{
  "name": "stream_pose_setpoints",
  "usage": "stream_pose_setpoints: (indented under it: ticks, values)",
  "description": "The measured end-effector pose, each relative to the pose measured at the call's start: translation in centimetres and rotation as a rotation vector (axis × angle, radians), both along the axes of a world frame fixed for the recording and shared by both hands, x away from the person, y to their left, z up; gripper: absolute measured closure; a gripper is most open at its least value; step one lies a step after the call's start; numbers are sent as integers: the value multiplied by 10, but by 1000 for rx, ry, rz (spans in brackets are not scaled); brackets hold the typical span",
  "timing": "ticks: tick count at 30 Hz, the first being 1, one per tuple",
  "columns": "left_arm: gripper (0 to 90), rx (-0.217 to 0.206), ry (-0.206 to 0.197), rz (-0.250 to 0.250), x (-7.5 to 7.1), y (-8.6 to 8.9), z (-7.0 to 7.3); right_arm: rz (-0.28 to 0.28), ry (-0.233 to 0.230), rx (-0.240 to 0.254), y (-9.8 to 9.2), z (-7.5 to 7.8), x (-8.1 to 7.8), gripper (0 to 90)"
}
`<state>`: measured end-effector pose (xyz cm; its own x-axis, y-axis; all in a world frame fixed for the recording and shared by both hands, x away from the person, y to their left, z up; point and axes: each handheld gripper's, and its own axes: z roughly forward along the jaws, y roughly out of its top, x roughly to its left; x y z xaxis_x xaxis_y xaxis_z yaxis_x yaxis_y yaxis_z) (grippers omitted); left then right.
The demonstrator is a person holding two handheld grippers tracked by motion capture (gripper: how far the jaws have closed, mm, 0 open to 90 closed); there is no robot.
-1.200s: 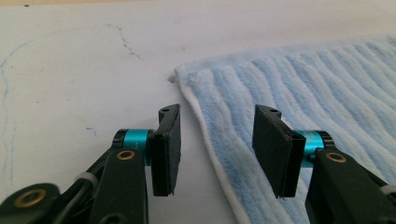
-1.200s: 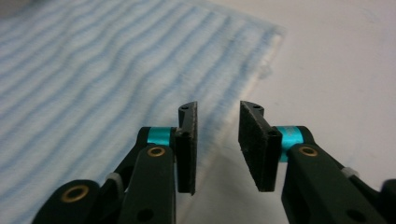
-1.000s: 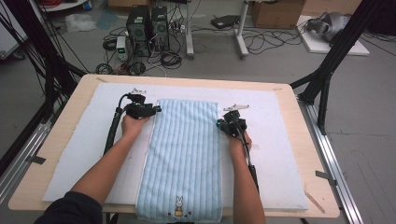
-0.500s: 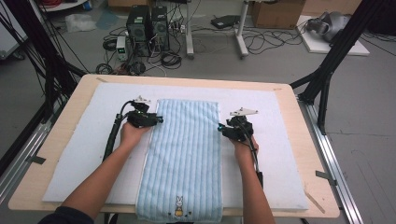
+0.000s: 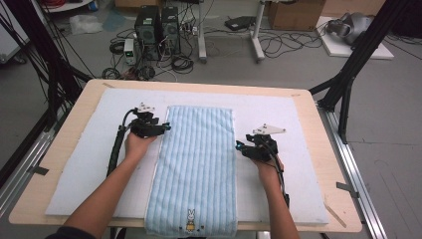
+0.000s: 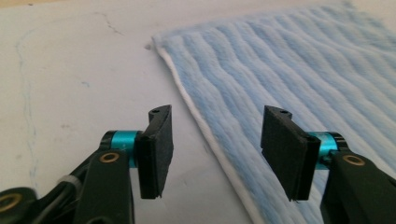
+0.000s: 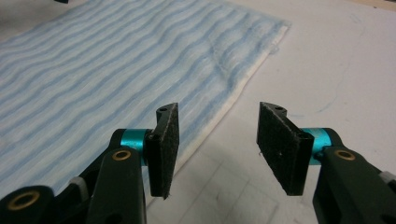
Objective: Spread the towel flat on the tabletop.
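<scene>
White mat covered table. Blue striped towel lay flat at centre, long axis 12-to-6, near end overhanging table edge, cut off by frame. Left gripper at towel's 9 o'clock edge, jaws wide open, empty, straddling hem. Right gripper at 3 o'clock edge, jaws wide open, empty. Left sat farther up towel.

A lab or workshop is indicated by computer towers and tangled cables left on the grey floor, with black rig struts framing a padded wooden table.
</scene>
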<state>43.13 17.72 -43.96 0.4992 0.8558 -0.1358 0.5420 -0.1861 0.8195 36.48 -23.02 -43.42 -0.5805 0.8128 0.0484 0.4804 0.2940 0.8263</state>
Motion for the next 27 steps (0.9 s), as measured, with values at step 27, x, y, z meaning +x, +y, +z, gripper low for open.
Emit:
stream_pose_setpoints:
  ticks: [27]
  values:
    - [220,-281,-173,-194,-64,40,9,-2,-114,32,-17,12,-32,116]
